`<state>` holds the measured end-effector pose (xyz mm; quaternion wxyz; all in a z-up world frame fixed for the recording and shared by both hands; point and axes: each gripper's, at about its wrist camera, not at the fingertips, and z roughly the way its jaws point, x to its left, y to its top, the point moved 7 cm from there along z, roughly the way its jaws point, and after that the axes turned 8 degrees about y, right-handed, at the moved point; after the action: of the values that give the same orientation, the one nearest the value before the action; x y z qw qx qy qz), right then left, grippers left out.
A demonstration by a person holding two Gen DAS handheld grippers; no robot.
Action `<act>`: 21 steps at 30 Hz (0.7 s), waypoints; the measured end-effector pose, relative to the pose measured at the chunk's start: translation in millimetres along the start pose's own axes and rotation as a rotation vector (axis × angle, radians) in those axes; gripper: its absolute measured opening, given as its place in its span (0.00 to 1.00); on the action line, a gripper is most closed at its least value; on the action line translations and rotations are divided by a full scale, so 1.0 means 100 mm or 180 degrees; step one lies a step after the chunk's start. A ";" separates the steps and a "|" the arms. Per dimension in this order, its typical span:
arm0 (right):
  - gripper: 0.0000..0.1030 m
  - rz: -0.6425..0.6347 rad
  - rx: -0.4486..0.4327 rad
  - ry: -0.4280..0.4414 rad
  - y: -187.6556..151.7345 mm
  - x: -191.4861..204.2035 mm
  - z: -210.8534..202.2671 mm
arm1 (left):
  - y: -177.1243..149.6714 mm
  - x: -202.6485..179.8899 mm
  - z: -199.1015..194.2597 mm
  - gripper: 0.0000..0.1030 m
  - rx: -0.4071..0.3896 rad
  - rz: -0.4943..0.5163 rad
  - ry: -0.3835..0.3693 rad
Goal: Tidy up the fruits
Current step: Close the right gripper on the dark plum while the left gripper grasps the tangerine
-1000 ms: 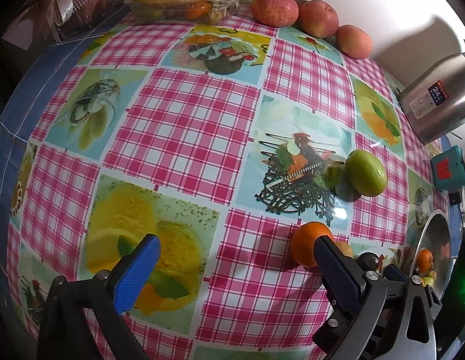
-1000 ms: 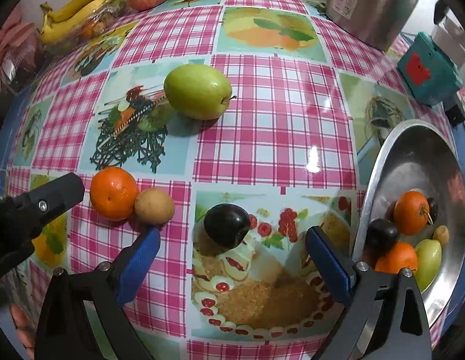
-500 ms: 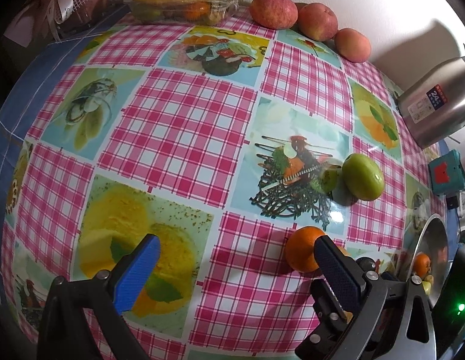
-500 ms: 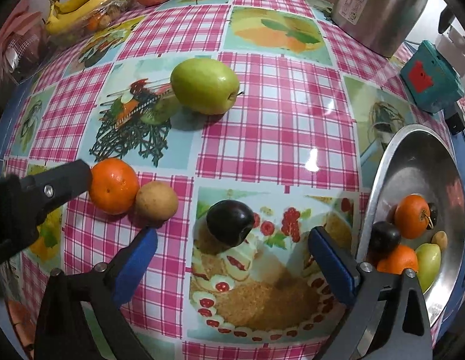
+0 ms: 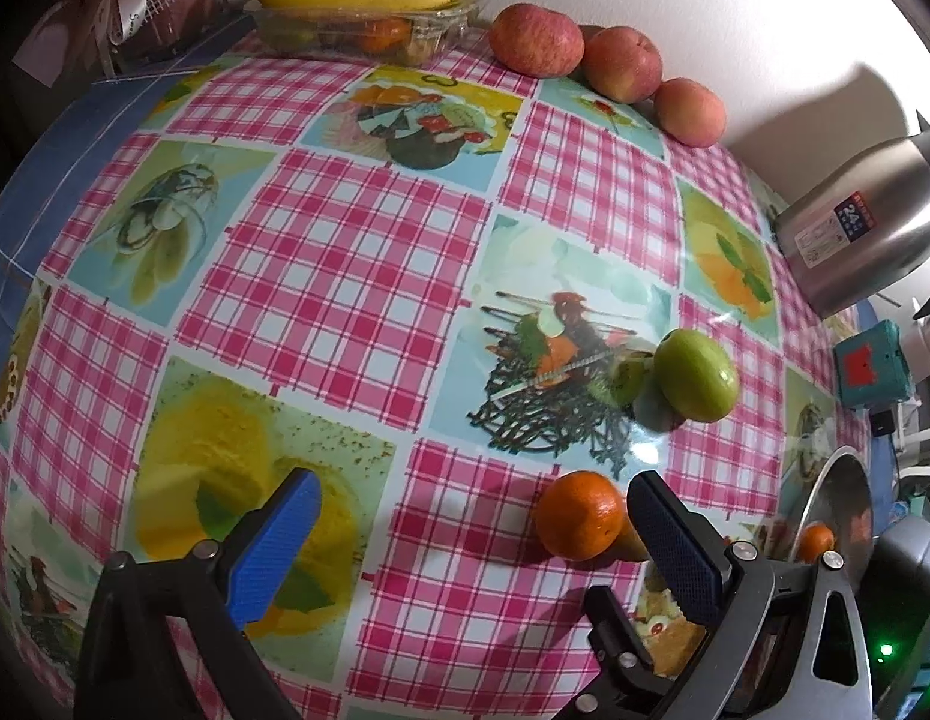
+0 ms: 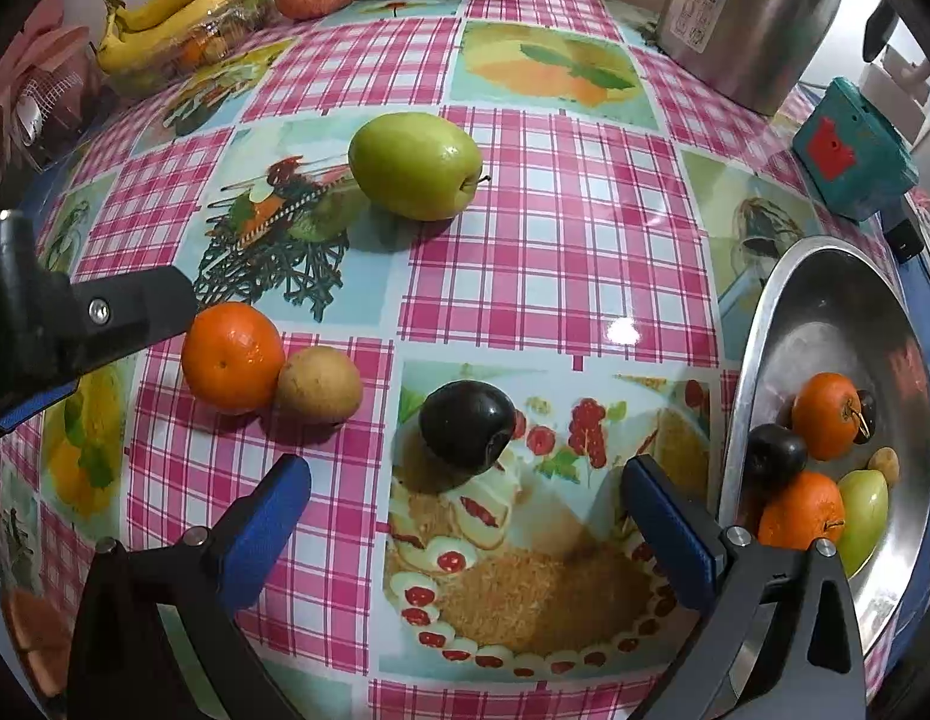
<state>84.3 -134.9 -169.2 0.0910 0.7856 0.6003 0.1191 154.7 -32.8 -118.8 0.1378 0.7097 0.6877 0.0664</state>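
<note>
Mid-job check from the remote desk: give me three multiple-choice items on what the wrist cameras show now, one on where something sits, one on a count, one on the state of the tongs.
1. What lies right beside the loose orange on the tablecloth?
A. the green apple
B. the small brown fruit
C. the dark plum

2. How many red apples stand in the row at the far edge by the wall?
A. two
B. three
C. five

3. How do the right tongs stand?
A. open and empty
B. shut on the dark plum
C. shut on an orange

Answers:
1. B: the small brown fruit touches the orange's side, while the green apple and the dark plum lie apart.
2. B: three red apples show side by side.
3. A: both blue fingers stand wide apart, with the plum ahead of them, untouched.
</note>
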 end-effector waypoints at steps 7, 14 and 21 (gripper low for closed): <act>0.90 -0.0110 0.0078 0.0016 0.06 0.02 -0.03 | 0.01 -0.13 -0.01 1.00 0.0024 0.0094 -0.0173; 0.38 -0.0111 -0.0043 0.0032 0.15 -0.02 -0.15 | -0.03 -0.22 0.01 0.97 0.0070 0.0245 -0.0155; 0.27 0.0027 -0.0107 0.0228 0.22 -0.10 -0.25 | -0.07 -0.29 0.04 0.68 0.0198 0.0214 -0.0366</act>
<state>94.6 -149.9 -139.9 0.0821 0.7818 0.5977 0.1576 148.3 -61.8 -122.0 0.1527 0.7390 0.6561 0.0086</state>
